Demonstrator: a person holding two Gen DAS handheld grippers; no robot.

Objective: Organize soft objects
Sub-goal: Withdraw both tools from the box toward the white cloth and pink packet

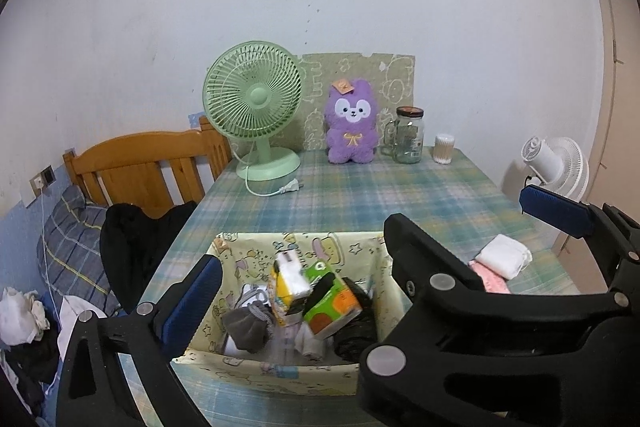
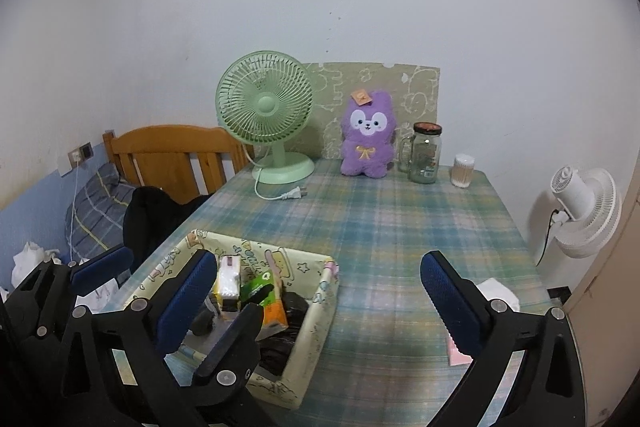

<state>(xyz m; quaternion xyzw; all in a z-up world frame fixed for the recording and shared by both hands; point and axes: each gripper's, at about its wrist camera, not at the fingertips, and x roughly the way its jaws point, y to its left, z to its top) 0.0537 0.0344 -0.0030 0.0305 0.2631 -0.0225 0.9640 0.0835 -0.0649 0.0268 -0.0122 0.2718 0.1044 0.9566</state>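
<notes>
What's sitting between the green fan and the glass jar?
A fluffy purple bunny plush stands between the green desk fan and the lidded glass jar, seen in both views.

Fluffy plush toy (image 1: 352, 121), glass jar (image 1: 409, 135)

Both tongs, the left tongs (image 1: 304, 267) and the right tongs (image 2: 316, 291), were built of black plastic arms, studded with silver rivets and faced with blue textured pads (image 2: 448, 299).

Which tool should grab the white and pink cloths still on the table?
Right. The right tool is open beside the white cloth; the left tool hangs over the box.
</notes>
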